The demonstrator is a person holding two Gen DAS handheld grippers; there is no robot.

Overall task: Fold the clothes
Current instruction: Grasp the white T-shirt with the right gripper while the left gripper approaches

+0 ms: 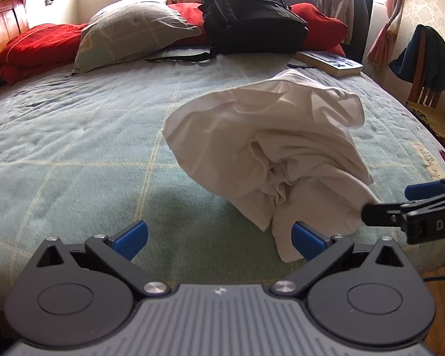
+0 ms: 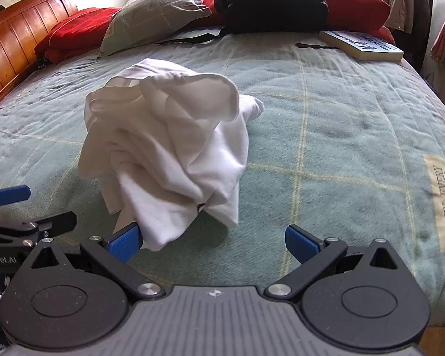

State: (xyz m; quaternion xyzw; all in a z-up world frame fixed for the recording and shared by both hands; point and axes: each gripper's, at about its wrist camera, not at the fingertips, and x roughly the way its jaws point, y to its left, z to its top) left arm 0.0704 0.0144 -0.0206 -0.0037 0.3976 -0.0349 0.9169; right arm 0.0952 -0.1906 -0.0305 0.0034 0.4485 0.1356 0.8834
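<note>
A crumpled white garment [image 1: 267, 136] [image 2: 169, 136] is bunched in a tall heap over the green checked bedspread [image 1: 74, 136] [image 2: 341, 124], with a shadow beneath it. Its lower end hangs by the near edge of the bed. My left gripper [image 1: 221, 240] is open, and a fold of the garment drapes past its right blue pad [image 1: 308, 241]. My right gripper [image 2: 212, 241] is also open, with cloth resting against its left blue pad [image 2: 124, 241]. Each gripper shows in the other's view: the right gripper [image 1: 400, 201] at the edge beside the cloth, the left gripper [image 2: 32, 207] at the left edge.
At the far end of the bed lie a grey-green pillow [image 1: 133, 29], a black backpack [image 1: 252, 14], red bedding [image 1: 38, 44] and a book [image 1: 329, 59]. A wooden headboard [image 2: 20, 35] runs along the left. A chair draped with dark clothing [image 1: 424, 59] stands to the right.
</note>
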